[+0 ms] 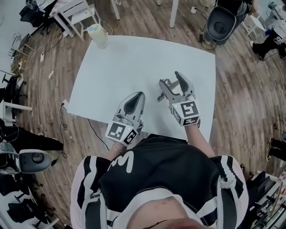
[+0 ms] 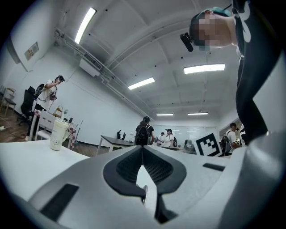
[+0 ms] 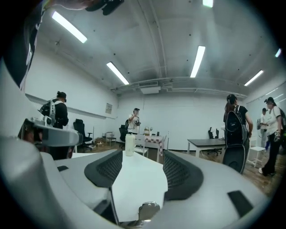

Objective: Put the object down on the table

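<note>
Two grippers sit nearest, both low over the near edge of the one white table (image 1: 143, 62). The left gripper (image 1: 136, 99), at about 6 o'clock on the tabletop, points toward 1 o'clock. Its jaws are together at the tips with nothing between them. The right gripper (image 1: 170, 79), at about 5 o'clock, points toward 11 o'clock. Its jaws are spread apart, with only bare tabletop between them. The two grippers are near each other but not touching.

Open white surface runs from them to the far edge. One lidded cup (image 1: 98, 36) stands upright on the table at 11 o'clock, just inside the far left corner and well apart from both grippers.

Wooden floor (image 1: 241, 94) surrounds the table. Past the far edge are a white chair (image 1: 73, 13) at 11 o'clock and a dark seat (image 1: 221, 24) at 1 o'clock.
</note>
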Tool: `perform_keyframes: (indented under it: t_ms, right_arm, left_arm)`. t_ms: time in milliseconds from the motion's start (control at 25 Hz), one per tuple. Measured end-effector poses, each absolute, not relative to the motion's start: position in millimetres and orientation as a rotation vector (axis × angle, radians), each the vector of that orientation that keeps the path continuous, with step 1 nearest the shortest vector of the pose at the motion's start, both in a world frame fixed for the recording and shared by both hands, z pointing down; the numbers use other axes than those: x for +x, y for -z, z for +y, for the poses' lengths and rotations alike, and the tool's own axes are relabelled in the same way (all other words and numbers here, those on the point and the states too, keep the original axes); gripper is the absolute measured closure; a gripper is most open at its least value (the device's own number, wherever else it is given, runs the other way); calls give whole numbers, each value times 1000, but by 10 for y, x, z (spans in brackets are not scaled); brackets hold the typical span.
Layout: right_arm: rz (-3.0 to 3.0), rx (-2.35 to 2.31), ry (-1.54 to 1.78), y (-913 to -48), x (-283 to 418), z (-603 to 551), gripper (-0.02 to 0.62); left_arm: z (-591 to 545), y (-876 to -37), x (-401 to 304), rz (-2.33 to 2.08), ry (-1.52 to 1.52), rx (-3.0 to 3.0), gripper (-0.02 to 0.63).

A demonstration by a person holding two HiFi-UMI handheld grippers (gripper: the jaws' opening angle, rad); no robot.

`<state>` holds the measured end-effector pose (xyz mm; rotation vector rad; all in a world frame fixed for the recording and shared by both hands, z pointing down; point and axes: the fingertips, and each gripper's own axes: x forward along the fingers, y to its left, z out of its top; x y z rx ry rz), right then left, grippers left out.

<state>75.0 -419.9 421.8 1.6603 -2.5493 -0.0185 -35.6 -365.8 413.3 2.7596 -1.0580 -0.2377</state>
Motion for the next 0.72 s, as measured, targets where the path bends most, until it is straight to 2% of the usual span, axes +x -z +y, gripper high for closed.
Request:
perform_keyframes:
  t_ms: [80,120,200,400,720]
  right_arm:
    - [-2583,1676,73,-4020,771,-4108,301]
    - [-2595,1689,94,-3938,795,-4065,325]
    - [-2611,1725,118,-3805,847,-3995,436]
    - [-2610,1797,168,-3652,889,-3836,513]
    - [-2617,1807,150,-3698,949,-3668,565]
  left_arm:
    - [-3672,-4097,-333,-1071,256,2759,595]
    - [-3684,-4071,-331,-1081,270,2757,595]
    - [-3714,-4011,-329,-1093,292,2757,595]
    - [-3721,-3899,-256,-1066,314,2778,595]
    - [-3551,-3915,-37,-977,278,2820,595]
